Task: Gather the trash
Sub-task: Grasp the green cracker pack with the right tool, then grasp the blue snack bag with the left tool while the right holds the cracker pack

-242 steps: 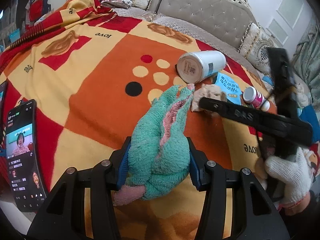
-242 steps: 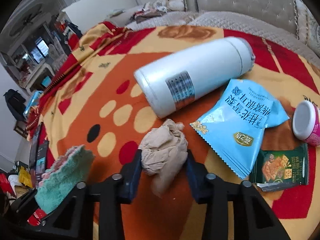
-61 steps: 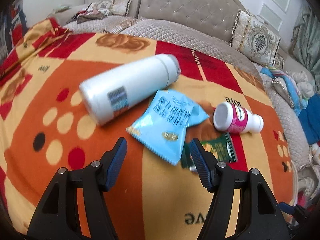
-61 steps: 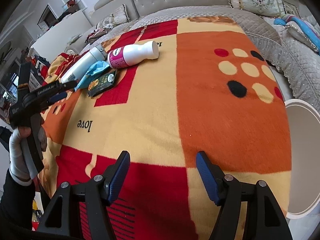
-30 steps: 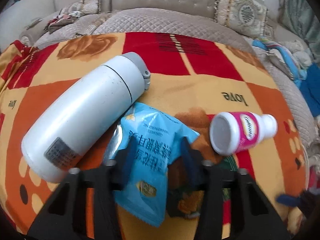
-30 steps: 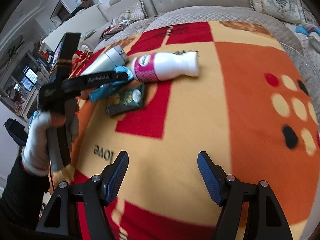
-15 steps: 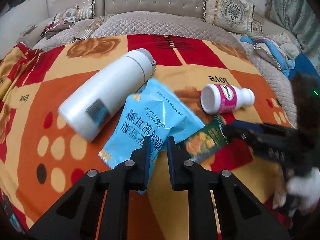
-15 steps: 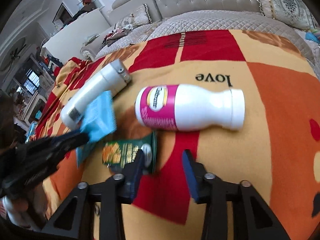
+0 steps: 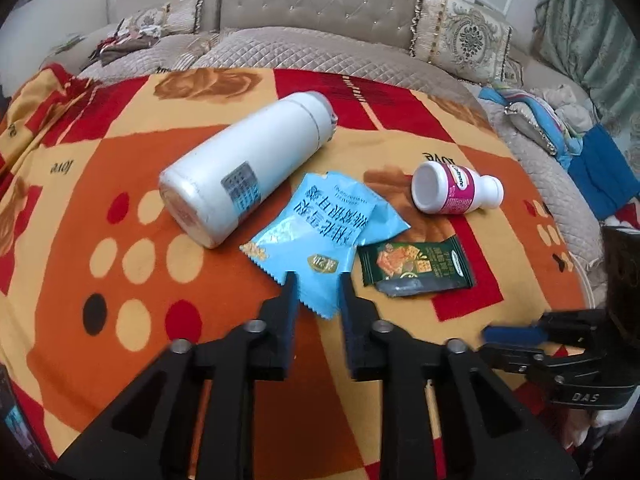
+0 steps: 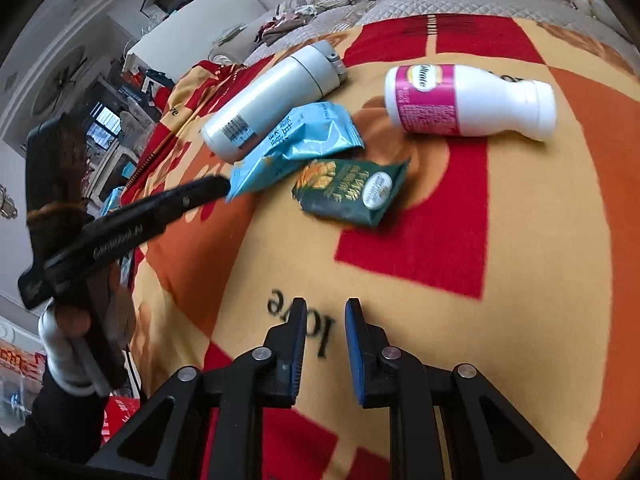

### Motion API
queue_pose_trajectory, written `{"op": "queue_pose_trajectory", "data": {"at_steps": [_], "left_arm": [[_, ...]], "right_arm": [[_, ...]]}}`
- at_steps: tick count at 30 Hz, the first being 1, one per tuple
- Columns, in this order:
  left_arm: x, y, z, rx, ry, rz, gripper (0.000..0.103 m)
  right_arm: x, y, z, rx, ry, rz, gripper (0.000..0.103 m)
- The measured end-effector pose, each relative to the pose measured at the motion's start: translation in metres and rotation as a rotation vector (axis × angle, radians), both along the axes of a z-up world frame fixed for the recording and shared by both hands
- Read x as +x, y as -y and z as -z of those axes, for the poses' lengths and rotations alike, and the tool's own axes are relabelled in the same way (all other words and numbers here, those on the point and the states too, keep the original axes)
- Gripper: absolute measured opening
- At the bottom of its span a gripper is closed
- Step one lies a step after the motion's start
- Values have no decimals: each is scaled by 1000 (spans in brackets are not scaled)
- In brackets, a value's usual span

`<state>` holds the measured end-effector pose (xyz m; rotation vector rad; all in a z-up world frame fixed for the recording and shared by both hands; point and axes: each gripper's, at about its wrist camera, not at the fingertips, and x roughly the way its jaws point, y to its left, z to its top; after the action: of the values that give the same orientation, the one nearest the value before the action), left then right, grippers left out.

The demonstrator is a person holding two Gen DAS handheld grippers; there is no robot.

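Blue snack packet (image 9: 320,236) lay directly ahead of the left hand-held gripper (image 9: 316,294), its near corner between opening jaws, ungripped; right hand-held gripper (image 10: 325,320) was closing, empty.

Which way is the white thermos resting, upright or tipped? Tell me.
Tipped: the white thermos lies on its side on the blanket, base toward the left wrist camera.

On the blanket (image 9: 120,360), seen from the left wrist, the flask (image 9: 248,168) lies on its side at the left. The snack bag (image 9: 320,236) is just right of it, its near corner between the left gripper's (image 9: 316,292) fingers. The cracker packet (image 9: 416,266) lies right of the bag. The bottle (image 9: 456,194) lies behind that packet. Sofa cushions (image 9: 460,36) stand at the back.
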<state>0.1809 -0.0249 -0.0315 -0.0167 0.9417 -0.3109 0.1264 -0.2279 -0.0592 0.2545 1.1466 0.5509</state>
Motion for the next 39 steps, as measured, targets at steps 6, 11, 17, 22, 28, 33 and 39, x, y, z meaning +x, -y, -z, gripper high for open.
{"op": "queue_pose_trajectory", "data": {"at_steps": [6,11,17,22,28,33,39], "left_arm": [[7,-1,-6,-13,9,-11,49],[8,-20,-6,-33,-17,-55,49],[7,-35,-5,-41,-34,-74,49],[9,-23,-6,-35,-23,-26,56],[17,9,-4,30,29,43,62],[32,39,12,139,49,91,65],[57,59,36,263,47,94,65]], "right_arm": [[5,5,-20,-140,129,5,56],[31,-28,-27,-265,241,-190,63],[66,-48,-12,-363,258,-360,70],[81,-53,7,-390,225,-388,45],[55,-29,-6,-340,236,-304,26],[10,13,-27,-249,248,-207,26],[-27,41,-31,-168,208,-136,26]]}}
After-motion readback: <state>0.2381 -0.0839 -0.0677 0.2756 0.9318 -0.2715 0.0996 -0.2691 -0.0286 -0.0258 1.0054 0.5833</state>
